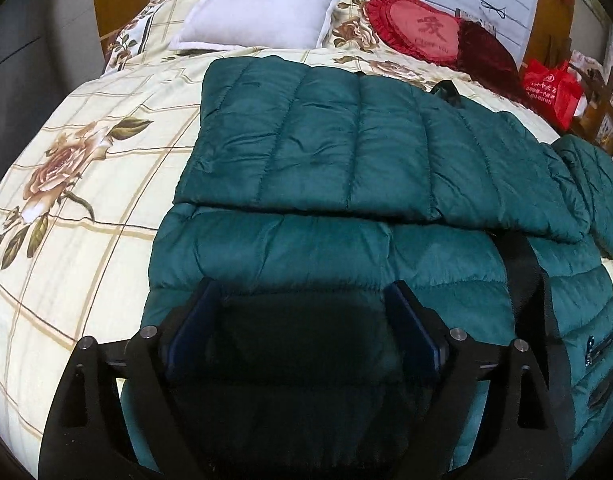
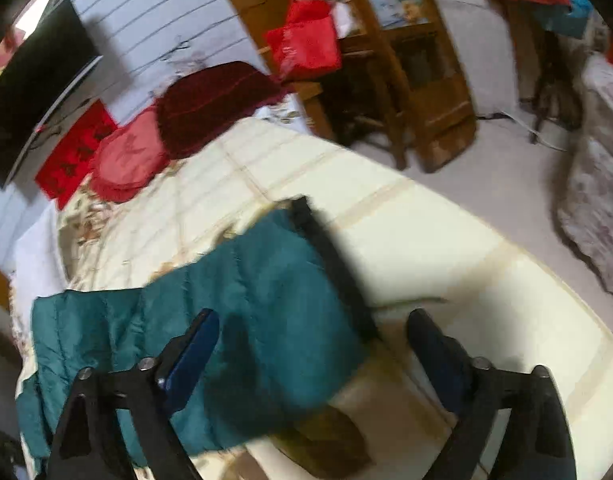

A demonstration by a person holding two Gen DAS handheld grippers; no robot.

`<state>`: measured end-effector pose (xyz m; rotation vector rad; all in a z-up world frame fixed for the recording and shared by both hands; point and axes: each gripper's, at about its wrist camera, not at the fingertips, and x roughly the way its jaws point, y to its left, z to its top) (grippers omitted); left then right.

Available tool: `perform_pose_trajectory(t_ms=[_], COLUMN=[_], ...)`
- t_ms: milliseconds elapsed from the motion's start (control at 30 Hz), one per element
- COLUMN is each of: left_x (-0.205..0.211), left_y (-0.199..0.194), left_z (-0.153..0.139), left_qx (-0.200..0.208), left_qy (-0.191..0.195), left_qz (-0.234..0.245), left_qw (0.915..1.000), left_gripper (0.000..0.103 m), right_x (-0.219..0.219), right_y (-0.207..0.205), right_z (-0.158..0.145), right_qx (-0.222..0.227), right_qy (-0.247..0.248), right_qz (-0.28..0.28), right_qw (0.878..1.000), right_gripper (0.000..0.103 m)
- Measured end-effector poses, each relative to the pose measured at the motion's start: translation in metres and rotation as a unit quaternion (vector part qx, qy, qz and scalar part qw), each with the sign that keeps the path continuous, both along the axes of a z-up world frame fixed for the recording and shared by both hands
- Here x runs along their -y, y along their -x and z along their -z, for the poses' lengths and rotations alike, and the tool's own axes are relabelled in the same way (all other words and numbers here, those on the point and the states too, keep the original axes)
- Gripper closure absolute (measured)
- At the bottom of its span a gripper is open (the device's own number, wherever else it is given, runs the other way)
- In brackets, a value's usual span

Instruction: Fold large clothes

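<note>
Jacket half-folded on bed, panel laid over for squaring | left gripper fingers spread, nothing clamped | right gripper fingers apart, empty, blurred above sleeve end

Black hand-held gripper, blue pads

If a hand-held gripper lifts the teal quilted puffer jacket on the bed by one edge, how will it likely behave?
The teal quilted puffer jacket would probably droop rather than hold shape: it already lies folded over itself. Its puffy quilted panels suggest it is light for its bulk. The smooth, faintly shiny shell may slip on the floral bedspread.
</note>
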<state>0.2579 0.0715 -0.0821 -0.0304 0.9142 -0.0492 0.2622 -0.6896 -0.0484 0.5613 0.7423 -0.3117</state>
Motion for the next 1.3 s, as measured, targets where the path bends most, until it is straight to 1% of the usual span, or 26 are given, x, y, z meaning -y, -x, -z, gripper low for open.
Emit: perform_pose_trajectory(t_ms=[33, 67, 100, 133, 200, 300, 333, 400, 467, 500, 533, 600, 700, 767, 833, 900, 967, 1000, 1033, 1133, 1200, 1267, 1300], left_x=[0.001, 0.001, 0.001, 0.001, 0.001, 0.001, 0.001, 0.002, 0.002, 0.002, 0.002, 0.000, -0.003, -0.005, -0.008, -0.010, -0.012, -0.013, -0.014, -0.014, -0.014, -0.014, -0.013], left_y=[0.000, -0.001, -0.001, -0.001, -0.001, -0.001, -0.001, -0.001, -0.001, -0.001, -0.001, -0.001, 0.001, 0.002, 0.002, 0.001, 0.000, -0.001, -0.001, -0.003, -0.004, -0.005, -0.005], left_z=[0.000, 0.000, 0.000, 0.000, 0.000, 0.000, 0.000, 0.000, 0.000, -0.001, -0.001, -0.003, -0.007, -0.012, -0.016, -0.018, -0.020, -0.020, -0.021, -0.021, -0.020, -0.019, -0.018], left_qx=[0.000, 0.000, 0.000, 0.000, -0.001, -0.001, -0.002, -0.003, -0.004, -0.005, -0.005, -0.004, -0.003, 0.001, 0.005, 0.006, 0.005, 0.005, 0.005, 0.002, 0.000, -0.003, -0.006], left_qy=[-0.003, -0.005, -0.006, -0.006, -0.004, -0.007, -0.009, -0.011, -0.014, -0.015, -0.016, -0.018, -0.021, -0.023, -0.015, -0.009, -0.005, -0.005, -0.005, -0.004, -0.001, -0.002, -0.002], left_qz=[0.000, 0.000, 0.000, 0.000, 0.000, -0.001, -0.001, -0.002, -0.003, -0.004, -0.005, -0.009, -0.017, -0.022, -0.023, -0.024, -0.026, -0.026, -0.027, -0.028, -0.027, -0.025, -0.024], left_qw=[1.0000, 1.0000, 1.0000, 1.0000, 1.0000, 1.0000, 1.0000, 0.9999, 0.9999, 0.9999, 0.9998, 0.9998, 0.9996, 0.9995, 0.9996, 0.9997, 0.9996, 0.9996, 0.9996, 0.9996, 0.9996, 0.9997, 0.9997], left_gripper=[0.017, 0.016, 0.016, 0.016, 0.016, 0.016, 0.016, 0.016, 0.016, 0.016, 0.017, 0.017, 0.017, 0.017, 0.017, 0.017, 0.017, 0.017, 0.017, 0.017, 0.017, 0.017, 0.017], right_x=[-0.006, -0.008, -0.014, -0.018, -0.029, -0.040, -0.044, -0.049, -0.053, -0.055, -0.060, -0.075, -0.107, -0.146, -0.182, -0.230, -0.278, -0.293, -0.323, -0.382, -0.412, -0.438, -0.444], right_y=[-0.005, -0.008, -0.010, -0.009, 0.000, 0.013, 0.022, 0.036, 0.053, 0.059, 0.068, 0.079, 0.080, 0.078, 0.075, 0.069, 0.059, 0.055, 0.049, 0.037, 0.026, 0.019, 0.016], right_z=[0.001, 0.002, 0.003, 0.002, -0.009, -0.035, -0.051, -0.080, -0.111, -0.122, -0.139, -0.167, -0.194, -0.210, -0.217, -0.217, -0.207, -0.201, -0.187, -0.145, -0.112, -0.080, -0.070], right_qx=[-0.002, -0.005, -0.008, -0.005, 0.007, 0.009, 0.010, 0.002, 0.008, 0.012, 0.019, 0.038, 0.063, 0.097, 0.125, 0.153, 0.171, 0.176, 0.182, 0.181, 0.171, 0.162, 0.157], right_qy=[0.004, 0.007, 0.006, 0.007, 0.043, 0.087, 0.113, 0.150, 0.181, 0.191, 0.202, 0.217, 0.224, 0.215, 0.198, 0.176, 0.148, 0.139, 0.114, 0.073, 0.036, 0.002, -0.003], right_qz=[-0.011, -0.020, -0.027, -0.027, -0.017, 0.002, 0.012, 0.038, 0.056, 0.062, 0.068, 0.071, 0.055, 0.025, -0.010, -0.056, -0.106, -0.121, -0.154, -0.216, -0.262, -0.313, -0.327], right_qw=[1.000, 1.000, 1.000, 1.000, 0.999, 0.996, 0.993, 0.988, 0.982, 0.980, 0.977, 0.973, 0.971, 0.971, 0.972, 0.971, 0.968, 0.967, 0.964, 0.957, 0.949, 0.936, 0.932], right_gripper=[0.039, 0.050, 0.072, 0.076, 0.080, 0.081, 0.081, 0.081, 0.081, 0.081, 0.082, 0.082, 0.083, 0.084, 0.085, 0.086, 0.087, 0.087, 0.087, 0.087, 0.087, 0.088, 0.087])
